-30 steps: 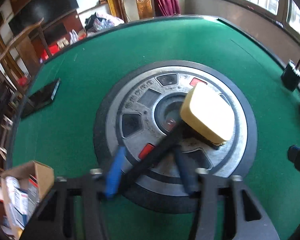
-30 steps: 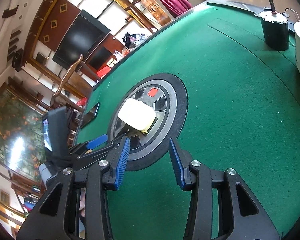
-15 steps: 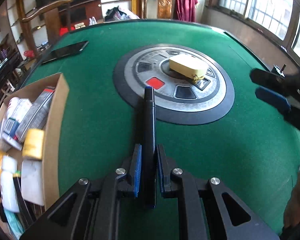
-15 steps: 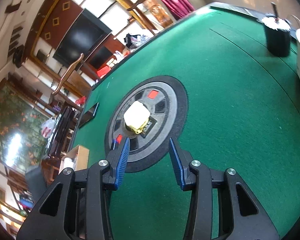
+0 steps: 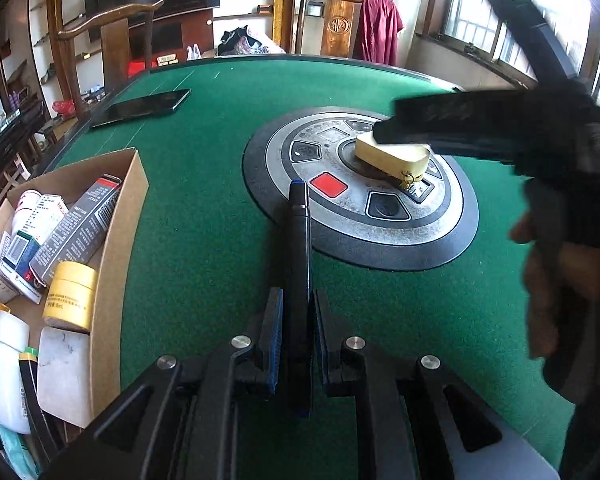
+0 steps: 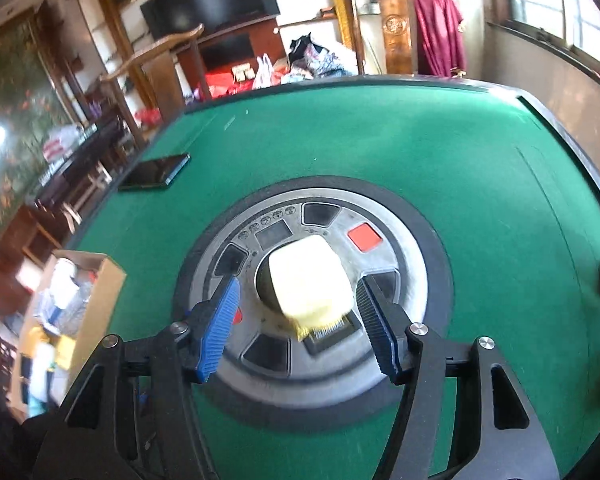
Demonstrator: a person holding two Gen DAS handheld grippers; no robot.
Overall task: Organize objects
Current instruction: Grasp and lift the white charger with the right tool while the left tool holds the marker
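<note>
Left wrist: left claw (image 5: 295, 334) clamps slim black pen (image 5: 298, 264) | right claw (image 6: 298, 322) apart, straddling yellow block (image 6: 308, 280)

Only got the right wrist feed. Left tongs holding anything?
Observer: Yes. The left tongs are shut on a dark pen, its tip pointing at the round panel.
Operator: The cardboard box is a blur here. What's in it?
Observer: It's crowded: printed cartons, a yellow jar, white bottles.
Operator: Any latch on the yellow case?
Observer: A small gold clasp, on the end nearest the left tongs.
</note>
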